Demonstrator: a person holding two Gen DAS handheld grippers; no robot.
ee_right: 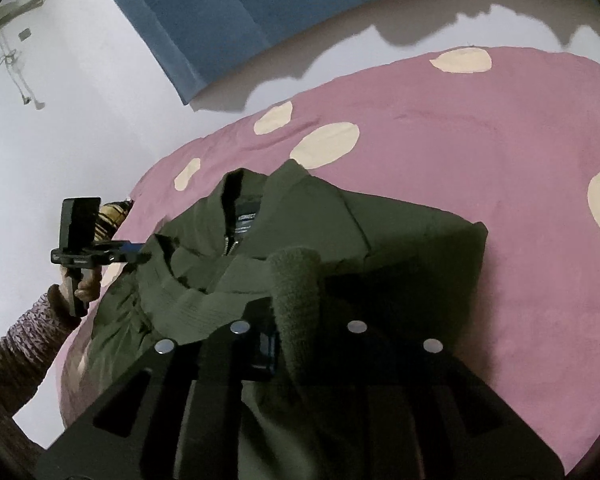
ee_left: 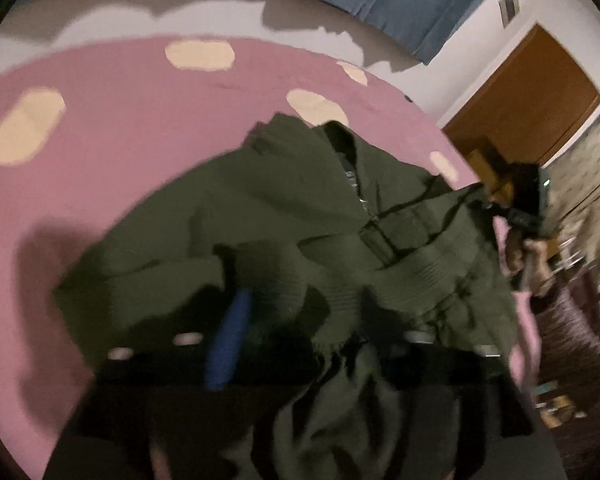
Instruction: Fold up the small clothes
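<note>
An olive-green zip jacket lies on a pink bed cover with cream spots; its collar and zip face up. My left gripper is shut on the jacket's near hem, with a blue finger pad showing beside the bunched cloth. It also shows in the right wrist view, pinching the jacket's left edge. My right gripper is shut on a ribbed cuff or hem fold of the jacket, lifted off the cover. In the left wrist view the right gripper holds the jacket's far right edge.
The bed cover spreads wide around the jacket. A blue curtain hangs on the white wall behind. A wooden door stands at the right, past the bed's edge.
</note>
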